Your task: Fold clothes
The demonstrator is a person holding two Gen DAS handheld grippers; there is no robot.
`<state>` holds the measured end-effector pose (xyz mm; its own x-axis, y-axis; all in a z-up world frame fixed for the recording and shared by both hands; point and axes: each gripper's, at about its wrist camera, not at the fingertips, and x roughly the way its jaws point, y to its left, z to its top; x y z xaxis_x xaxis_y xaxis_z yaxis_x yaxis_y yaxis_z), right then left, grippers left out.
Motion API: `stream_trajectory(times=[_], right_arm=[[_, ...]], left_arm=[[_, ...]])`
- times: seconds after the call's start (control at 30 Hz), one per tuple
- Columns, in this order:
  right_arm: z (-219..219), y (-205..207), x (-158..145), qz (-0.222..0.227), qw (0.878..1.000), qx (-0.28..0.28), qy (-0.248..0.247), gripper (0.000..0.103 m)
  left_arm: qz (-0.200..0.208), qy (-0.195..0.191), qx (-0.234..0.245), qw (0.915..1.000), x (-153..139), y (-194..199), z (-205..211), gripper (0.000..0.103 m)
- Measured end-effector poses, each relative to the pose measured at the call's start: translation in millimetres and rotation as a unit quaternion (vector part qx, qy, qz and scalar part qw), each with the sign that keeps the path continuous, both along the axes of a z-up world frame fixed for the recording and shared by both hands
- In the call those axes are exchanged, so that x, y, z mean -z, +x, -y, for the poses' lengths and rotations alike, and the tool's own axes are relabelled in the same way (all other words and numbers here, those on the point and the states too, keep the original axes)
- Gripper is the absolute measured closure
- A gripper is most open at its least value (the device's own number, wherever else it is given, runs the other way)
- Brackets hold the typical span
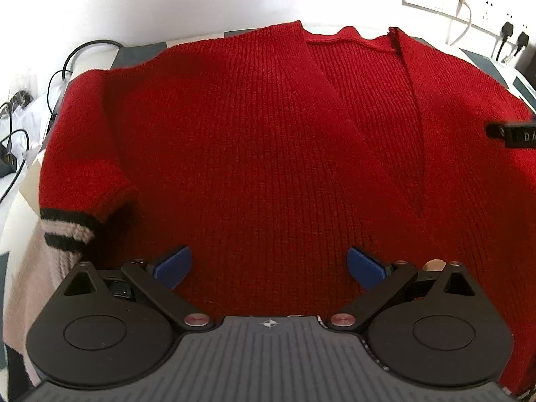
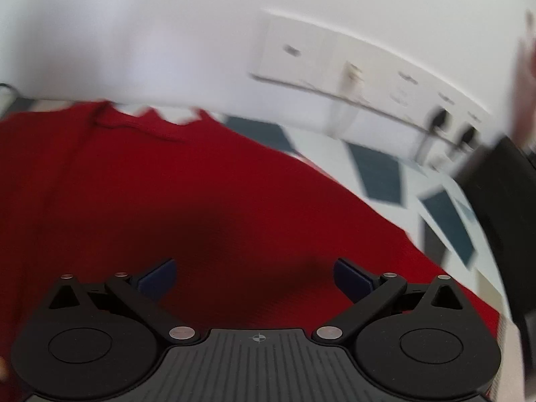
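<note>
Red ribbed knit sweater [image 1: 268,140] spread flat on the checkered desk [image 2: 378,174], left gripper [image 1: 269,266] and right gripper [image 2: 254,276] above it, jaws wide and empty.

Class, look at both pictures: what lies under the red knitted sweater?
A white cloth with dark diamond shapes shows beyond the red knitted sweater. What lies directly beneath the sweater is covered.

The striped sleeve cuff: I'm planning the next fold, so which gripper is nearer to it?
Left. The left gripper hovers open over the red sweater, with the striped cuff just beside it. The right gripper, also open, sees no cuff.
</note>
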<state>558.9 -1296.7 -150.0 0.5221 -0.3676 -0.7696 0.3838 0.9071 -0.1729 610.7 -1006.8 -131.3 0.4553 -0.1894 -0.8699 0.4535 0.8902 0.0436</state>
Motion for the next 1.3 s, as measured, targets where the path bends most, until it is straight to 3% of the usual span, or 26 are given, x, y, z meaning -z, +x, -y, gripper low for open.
stream_trajectory(times=[0.13,0.6,0.83,0.97,1.07,1.17,1.23,1.3], right_arm=[[38.3,-4.2,15.6,0.011,0.993,0.076,0.093,0.001],[57.5,32.2,23.4,0.042,0.995,0.048,0.079,0.001],[62.8,40.4,24.0,0.039,0.994,0.061,0.082,0.001],[65.2,45.4,21.1,0.024,0.993,0.068,0.091,0.001],[63.5,46.2,18.7,0.016,0.992,0.079,0.093,0.001],[48.2,32.8,8.1,0.023,0.989,0.081,0.126,0.004],[28.9,17.8,-1.0,0.036,0.985,0.056,0.159,0.006],[4.1,1.5,-9.1,0.044,0.986,0.052,0.155,0.006]], left_arm=[[0.004,-0.006,0.014,0.9999,3.7,7.8,2.9,0.0],[0.008,-0.022,-0.003,0.9997,7.9,31.5,14.8,0.0],[-0.009,-0.005,-0.033,0.9994,-4.5,19.7,16.7,0.003],[0.041,-0.029,-0.03,0.9983,-33.5,-15.9,-11.3,0.005],[0.071,-0.12,-0.082,0.9869,-51.2,-45.0,-57.5,0.005],[0.03,-0.209,-0.178,0.9611,-50.5,-65.5,-114.8,0.005],[0.013,-0.233,-0.244,0.9412,-47.6,-80.2,-151.2,0.01],[0.021,-0.221,-0.266,0.938,-49.2,-92.2,-178.5,0.011]])
